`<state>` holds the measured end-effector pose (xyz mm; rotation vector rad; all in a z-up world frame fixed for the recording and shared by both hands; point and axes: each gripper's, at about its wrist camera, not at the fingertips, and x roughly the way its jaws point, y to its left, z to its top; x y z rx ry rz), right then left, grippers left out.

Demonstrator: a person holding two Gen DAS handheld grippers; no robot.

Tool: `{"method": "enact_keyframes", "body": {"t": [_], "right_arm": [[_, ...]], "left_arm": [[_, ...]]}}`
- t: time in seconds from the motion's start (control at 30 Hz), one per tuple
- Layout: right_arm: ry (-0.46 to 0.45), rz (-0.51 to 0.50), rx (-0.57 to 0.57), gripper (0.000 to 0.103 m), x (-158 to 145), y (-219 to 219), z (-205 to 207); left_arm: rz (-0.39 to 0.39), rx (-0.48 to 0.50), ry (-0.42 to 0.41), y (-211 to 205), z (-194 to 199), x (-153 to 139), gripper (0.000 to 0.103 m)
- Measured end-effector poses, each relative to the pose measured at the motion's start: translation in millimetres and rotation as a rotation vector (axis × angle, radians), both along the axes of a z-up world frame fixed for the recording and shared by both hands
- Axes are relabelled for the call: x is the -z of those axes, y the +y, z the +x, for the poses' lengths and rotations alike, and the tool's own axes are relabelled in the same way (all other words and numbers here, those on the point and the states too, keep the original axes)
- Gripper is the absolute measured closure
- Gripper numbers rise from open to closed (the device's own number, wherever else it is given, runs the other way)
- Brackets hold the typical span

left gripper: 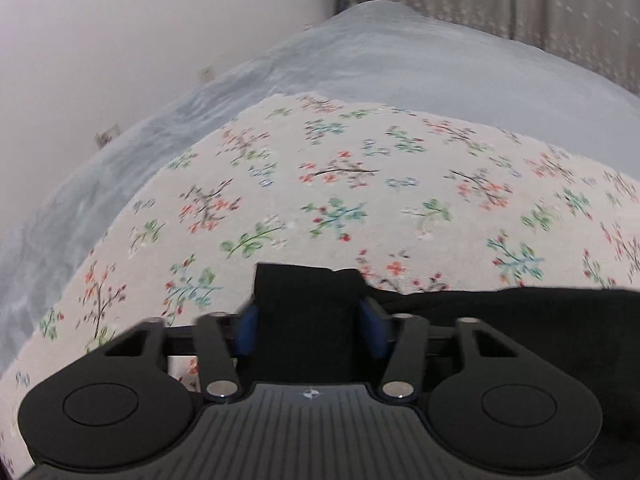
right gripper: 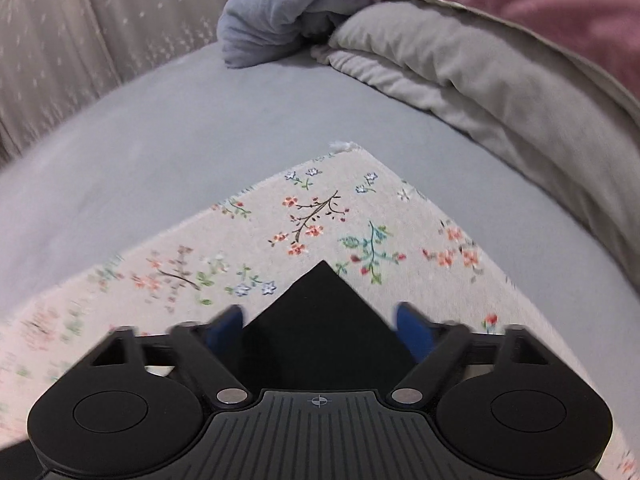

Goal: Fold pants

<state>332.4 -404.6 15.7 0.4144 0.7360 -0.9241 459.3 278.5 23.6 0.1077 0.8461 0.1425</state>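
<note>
Black pants lie on floral cloth over bed. Left tongs clamp an edge at 6 o'clock. Right tongs straddle a corner, apart. Fold barely begun, I judge.

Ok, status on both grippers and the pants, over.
Left gripper jaws pressing black fabric pants. Right gripper jaws apart around a corner, not pinching. Floral cloth underneath; nothing in the way.

The pants lay on a floral cloth spread over the bed; folded bedding, seemingly quilts, sat behind.
</note>
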Motion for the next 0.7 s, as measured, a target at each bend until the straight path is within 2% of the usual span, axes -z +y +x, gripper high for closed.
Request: {"method": "enact_keyframes", "body": {"t": [0.03, 0.07, 0.13, 0.2, 0.27, 0.37, 0.53, 0.7], "right_arm": [[0.032, -0.041, -0.003, 0.057, 3, 3, 4], [0.034, -0.067, -0.016, 0.080, 4, 5, 7], [0.007, -0.055, -0.017, 0.096, 2, 4, 8], [-0.010, -0.087, -0.023, 0.098, -5, 7, 7], [-0.068, -0.134, -0.035, 0.099, -18, 11, 2], [-0.140, -0.175, -0.041, 0.099, -41, 15, -9], [-0.138, -0.195, -0.034, 0.099, -54, 16, -15], [-0.088, -0.204, -0.048, 0.099, -49, 18, -18]], "left_arm": [[-0.001, 0.019, 0.000, -3, 0, 0, 0.063], [0.003, 0.023, -0.002, -6, -1, -2, 0.072], [0.013, 0.021, -0.011, -7, -2, -6, 0.078], [-0.011, 0.012, -0.045, -4, -2, -15, 0.079], [-0.043, 0.005, -0.079, 1, -4, -25, 0.079], [-0.067, -0.001, -0.087, 3, -4, -32, 0.079], [-0.069, 0.011, -0.097, -1, -5, -33, 0.079], [-0.044, 0.022, -0.098, -3, -10, -29, 0.080]]}}
